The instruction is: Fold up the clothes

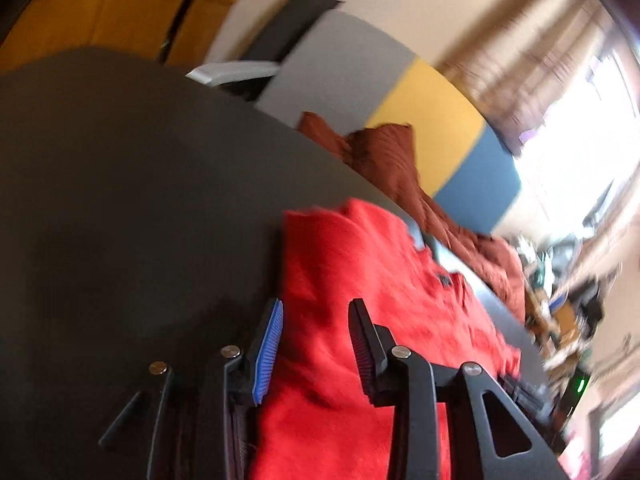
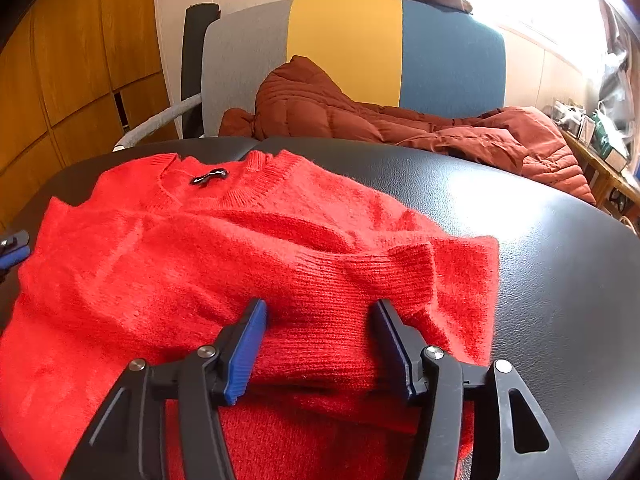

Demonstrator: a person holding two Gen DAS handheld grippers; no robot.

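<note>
The bright red fuzzy knit sweater (image 2: pixel 248 248) lies front-up on the black leather-look table top (image 2: pixel 540 240), with its ribbed neckline (image 2: pixel 224 176) at the far edge and one ribbed sleeve cuff (image 2: pixel 384 272) folded across the body. A rust-brown quilted jacket (image 2: pixel 400 120) lies behind the table against a chair with a grey, yellow and blue back (image 2: pixel 348 48).

Right gripper (image 2: pixel 320 312): the jaws stand apart over the ribbed hem band near the front of the sweater. The blue-padded fingers (image 2: pixel 250 340) straddle a ridge of knit, but the pads do not press on it, so nothing is held.

Left gripper (image 1: pixel 316 312): the jaws stand apart at the left side edge of the sweater, one finger over bare table and the other over red fabric. No fabric is clamped. This view is blurred, so contact between fingertips and cloth cannot be confirmed.

Judged hazards for the next grasp:
- The fuzzy knit is thick and springy. A shallow bite may catch only the top layer, so the fold drags unevenly.
- The folded sleeve lies loose. Lifting the hem may let it slide off the body and undo the fold.
- The table surface looks smooth. Pulling one side first may skew the whole garment toward the jacket
</note>
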